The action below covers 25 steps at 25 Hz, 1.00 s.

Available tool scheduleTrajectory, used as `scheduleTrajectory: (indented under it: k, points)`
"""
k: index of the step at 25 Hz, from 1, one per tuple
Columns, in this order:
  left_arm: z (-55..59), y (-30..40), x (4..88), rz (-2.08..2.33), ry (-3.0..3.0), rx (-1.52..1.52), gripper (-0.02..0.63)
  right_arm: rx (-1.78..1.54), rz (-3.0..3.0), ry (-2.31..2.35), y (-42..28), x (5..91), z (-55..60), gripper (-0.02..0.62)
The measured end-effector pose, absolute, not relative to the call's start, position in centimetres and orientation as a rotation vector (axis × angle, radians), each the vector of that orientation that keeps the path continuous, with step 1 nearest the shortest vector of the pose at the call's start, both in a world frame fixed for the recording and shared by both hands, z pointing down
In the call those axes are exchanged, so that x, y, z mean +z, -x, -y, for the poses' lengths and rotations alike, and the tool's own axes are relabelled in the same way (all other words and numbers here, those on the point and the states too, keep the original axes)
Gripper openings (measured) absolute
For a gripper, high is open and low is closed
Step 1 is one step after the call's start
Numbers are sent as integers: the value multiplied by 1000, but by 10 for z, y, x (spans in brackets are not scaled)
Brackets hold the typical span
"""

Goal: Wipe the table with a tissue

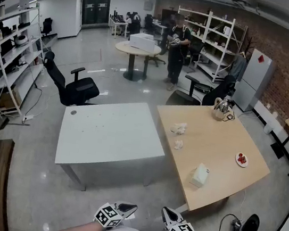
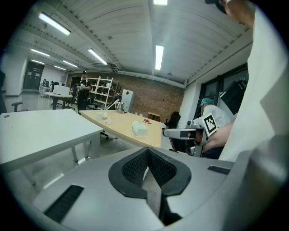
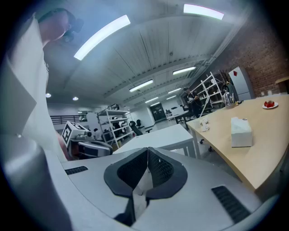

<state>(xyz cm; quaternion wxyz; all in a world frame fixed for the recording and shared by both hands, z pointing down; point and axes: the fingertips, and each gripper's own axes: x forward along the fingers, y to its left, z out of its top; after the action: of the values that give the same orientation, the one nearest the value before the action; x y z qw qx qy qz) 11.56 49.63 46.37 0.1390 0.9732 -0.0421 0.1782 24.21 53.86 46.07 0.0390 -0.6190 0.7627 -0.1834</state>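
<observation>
Tissue box (image 1: 199, 175) sits on the wood worktop (image 1: 220, 150), at its near end, close to the near-left edge. White pack, long axis approx near-to-far, tilted a bit. Can't tell if a sheet sticks out the top. Two crumpled tissues (image 1: 178, 127) lie farther off on the same worktop, toward its far-left corner, near each other but not touching, well apart from the box. Plate (image 1: 241, 159) w/ something red is right of the box. Kettle (image 1: 221, 108) is at the far end.

Key relation: the box lies ahead & to the right of both tongs, w/ open floor (image 1: 38, 177) btwn. Right tongs (image 1: 166, 212) is the nearer one. In the right gripper view the box shows off to the right of the jaw line; in the left gripper view it's nearly straight ahead past the tips. Judgement: nothing's in reach yet, so the person prob. has to close in first, then go for a tissue w/ the right tongs.

Tongs: left tongs (image 1: 129, 207) and right tongs are both clenched, pads meeting, nothing btwn them, touching nothing. Both are held low, near the person's body, tips forward & slightly down.

White worktop (image 1: 110, 131) is left of the wood one, corners close. Which worktop gets wiped: can't tell.
</observation>
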Motion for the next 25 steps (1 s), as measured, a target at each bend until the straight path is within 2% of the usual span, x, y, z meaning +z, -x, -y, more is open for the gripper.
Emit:
scheduleTrajectory:
  k: [25]
  points:
    - [-334,-76,474,217,-2767,451,5,-606,-2321,2019,-238,474,-401,17]
